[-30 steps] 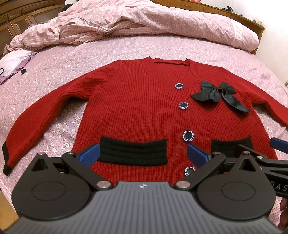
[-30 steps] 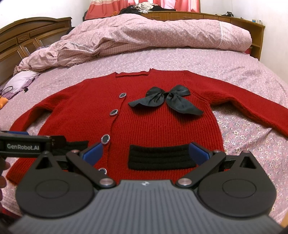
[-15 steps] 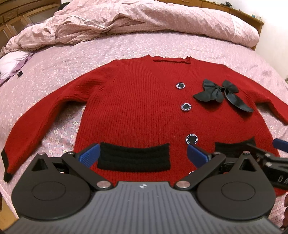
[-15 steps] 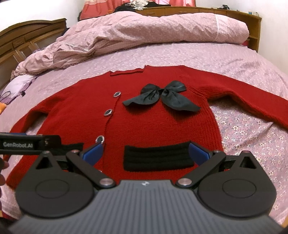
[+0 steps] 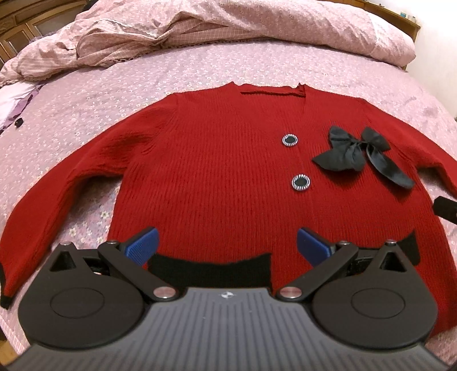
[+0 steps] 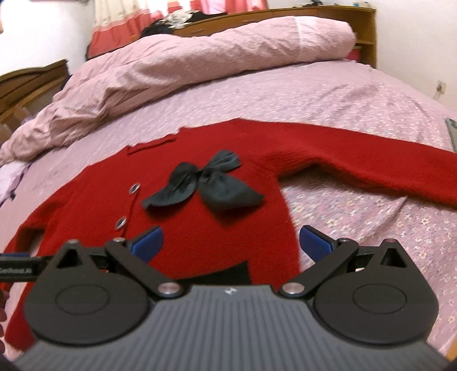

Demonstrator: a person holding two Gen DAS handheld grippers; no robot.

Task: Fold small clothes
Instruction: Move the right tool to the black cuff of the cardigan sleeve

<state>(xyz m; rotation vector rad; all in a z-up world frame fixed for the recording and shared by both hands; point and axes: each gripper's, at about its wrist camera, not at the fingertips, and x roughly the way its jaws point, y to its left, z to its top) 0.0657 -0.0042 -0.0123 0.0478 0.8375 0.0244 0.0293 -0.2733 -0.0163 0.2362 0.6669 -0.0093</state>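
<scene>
A small red knitted cardigan (image 5: 217, 177) lies flat, front up, on the bed, sleeves spread out to both sides. It has black pocket bands, round dark buttons and a black bow (image 5: 360, 154) on the chest. It also shows in the right wrist view (image 6: 225, 222) with the bow (image 6: 205, 182) in the middle. My left gripper (image 5: 227, 247) is open and empty above the lower left part, over the left pocket band (image 5: 211, 271). My right gripper (image 6: 231, 242) is open and empty above the lower right part, near the right side edge.
The bed has a pink flowered sheet (image 5: 85, 94). A rumpled pink duvet (image 5: 200, 25) lies across the far side. A wooden headboard (image 6: 28, 85) stands at the left and a wooden shelf unit (image 6: 342, 11) behind. Pale purple cloth (image 5: 11, 97) lies at the far left.
Both grippers have moved forward over the cardigan, so its hem and lower buttons have slid under them. The right gripper has also swung to the right, toward the right sleeve.
</scene>
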